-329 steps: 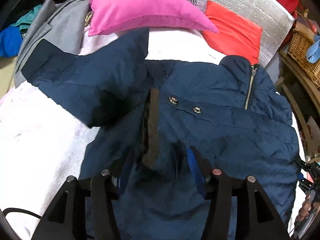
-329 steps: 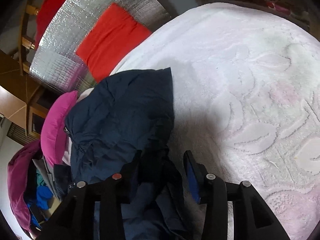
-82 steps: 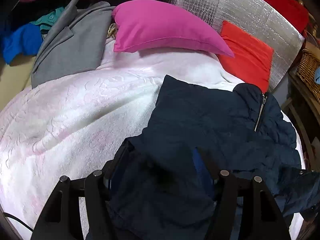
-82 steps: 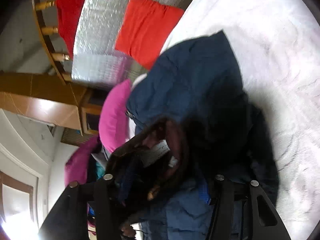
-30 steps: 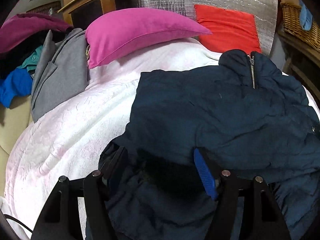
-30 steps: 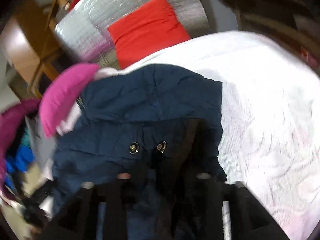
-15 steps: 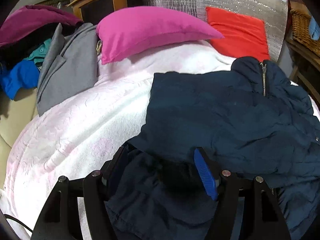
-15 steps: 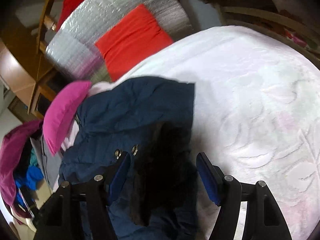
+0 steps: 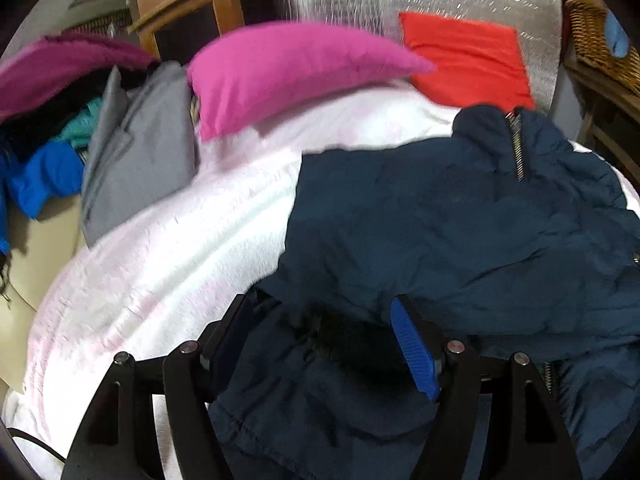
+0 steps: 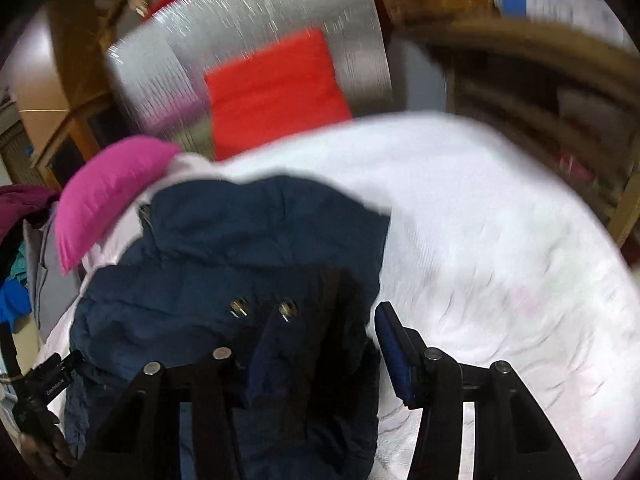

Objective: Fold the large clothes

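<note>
Both grippers engaged at near hem of navy jacket: left gripper spread around bunched fabric, grasp not confirmed; right gripper closing on dark placket; jacket's long axis runs toward red cushion at bed's head.

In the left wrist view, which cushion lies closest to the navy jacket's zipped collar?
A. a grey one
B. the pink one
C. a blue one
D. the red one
D: the red cushion sits just behind the navy jacket collar, while the pink cushion lies further left.
</note>
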Demonstrator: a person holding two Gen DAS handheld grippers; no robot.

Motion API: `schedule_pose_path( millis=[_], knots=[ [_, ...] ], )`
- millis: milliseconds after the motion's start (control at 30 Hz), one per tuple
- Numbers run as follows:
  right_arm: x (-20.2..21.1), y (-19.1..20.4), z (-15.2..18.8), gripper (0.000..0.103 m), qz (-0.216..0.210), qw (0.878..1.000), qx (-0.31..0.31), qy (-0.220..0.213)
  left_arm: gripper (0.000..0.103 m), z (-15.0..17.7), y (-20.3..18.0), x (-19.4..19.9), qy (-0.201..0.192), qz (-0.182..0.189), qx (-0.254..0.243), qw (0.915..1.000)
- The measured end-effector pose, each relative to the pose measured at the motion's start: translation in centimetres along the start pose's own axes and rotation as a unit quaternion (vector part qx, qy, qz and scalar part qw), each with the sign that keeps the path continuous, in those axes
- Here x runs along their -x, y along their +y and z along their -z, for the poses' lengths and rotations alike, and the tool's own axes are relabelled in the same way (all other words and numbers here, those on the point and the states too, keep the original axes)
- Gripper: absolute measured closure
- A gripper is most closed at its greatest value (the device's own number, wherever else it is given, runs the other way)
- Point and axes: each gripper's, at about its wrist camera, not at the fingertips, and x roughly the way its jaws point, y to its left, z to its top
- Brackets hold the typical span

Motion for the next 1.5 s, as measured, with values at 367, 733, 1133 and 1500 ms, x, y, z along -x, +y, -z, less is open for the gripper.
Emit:
schedule_pose_path(
  millis=[367,733,1133,1500],
  knots=[
    [-2.2,5.5,3.0,0.063,-0.026,0.995,0.062,0.069,0.031,1.0,-2.0,5.7,-0.073,0.030,-0.031,0.9964],
    [-2.8,4.3,2.7,0.062,-0.077,0.994,0.019,0.075,0.031,1.0,-3.3,5.6,-0.068,0.046,-0.042,0.9957],
    [-4.2,4.9,3.3,0.062,-0.091,0.991,0.011,0.099,0.031,1.7,-4.9,6.0,-0.069,0.050,-0.062,0.9944],
    [-5.3,2.5,3.1,0.062,-0.068,0.991,-0.012,0.112,0.031,1.6,-5.7,5.5,-0.062,0.051,-0.065,0.9946]
  ],
)
